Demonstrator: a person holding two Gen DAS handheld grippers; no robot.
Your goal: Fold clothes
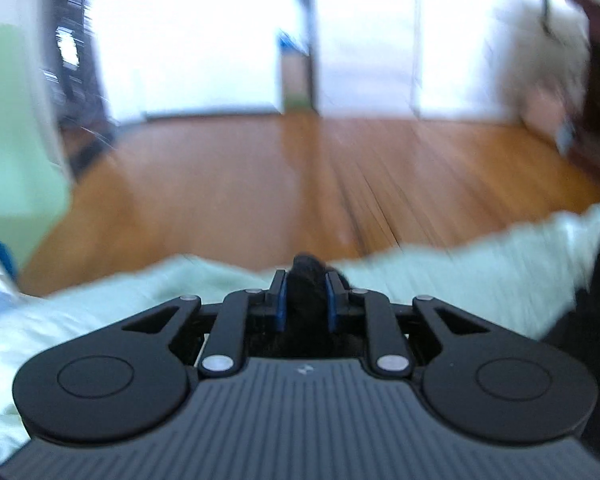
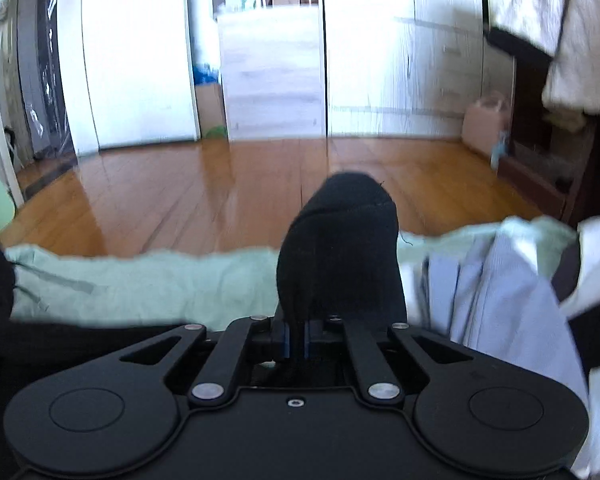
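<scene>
Left wrist: blurred black cloth (image 1: 306, 280) in tool (image 1: 306, 296)

Wooden floor (image 2: 220, 184), white sliding doors (image 2: 140, 60), pale green sheet (image 2: 140, 280), cardboard box (image 2: 210, 106).

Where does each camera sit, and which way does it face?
Left wrist: on the left hand-held gripper, facing along its fingers over black fabric to the wooden floor.
Right wrist: on the right hand-held gripper, pinching a black garment.
Shared: floor, green sheet.
</scene>
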